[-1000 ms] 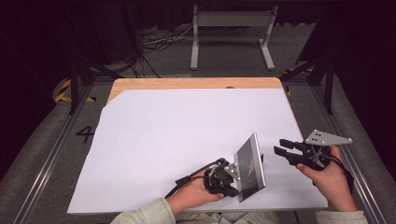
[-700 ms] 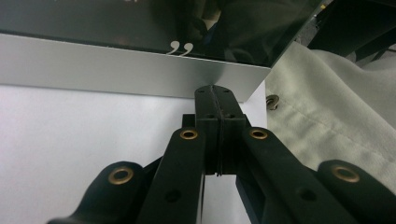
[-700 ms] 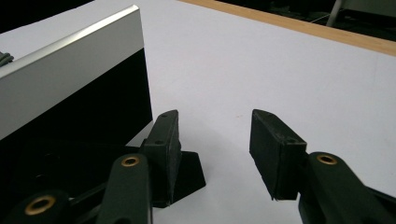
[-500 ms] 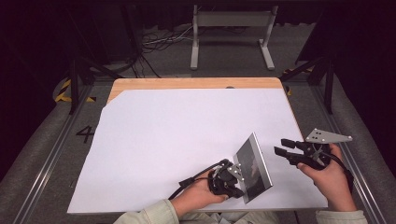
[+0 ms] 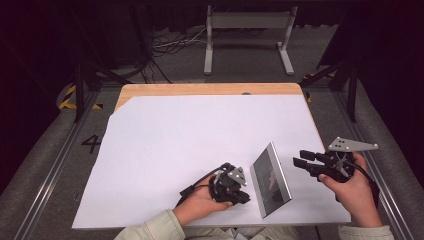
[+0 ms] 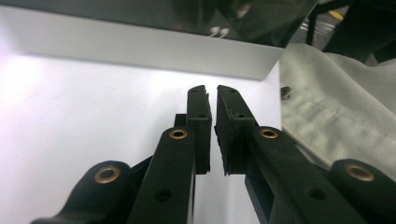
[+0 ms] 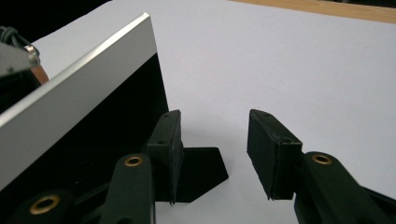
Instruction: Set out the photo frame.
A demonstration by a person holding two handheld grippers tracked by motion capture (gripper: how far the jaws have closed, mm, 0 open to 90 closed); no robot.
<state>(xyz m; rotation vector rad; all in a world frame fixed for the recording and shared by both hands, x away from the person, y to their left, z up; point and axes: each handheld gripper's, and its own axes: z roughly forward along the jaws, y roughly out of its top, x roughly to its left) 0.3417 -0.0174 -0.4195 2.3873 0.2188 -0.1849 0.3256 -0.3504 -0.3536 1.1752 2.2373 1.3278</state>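
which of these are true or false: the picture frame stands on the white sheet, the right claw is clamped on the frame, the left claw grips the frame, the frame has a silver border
1. The picture frame stands on the white sheet: true.
2. The right claw is clamped on the frame: false; its jaws stand open beside it, with nothing between them.
3. The left claw grips the frame: false; its jaws have just been opening, nothing between them.
4. The frame has a silver border: true.

A white sheet [image 5: 190, 150] covers the wooden tabletop [image 5: 210, 89]; a grey metal stand [image 5: 247, 30] sits at twelve o'clock, cables [image 5: 170, 47] at eleven.
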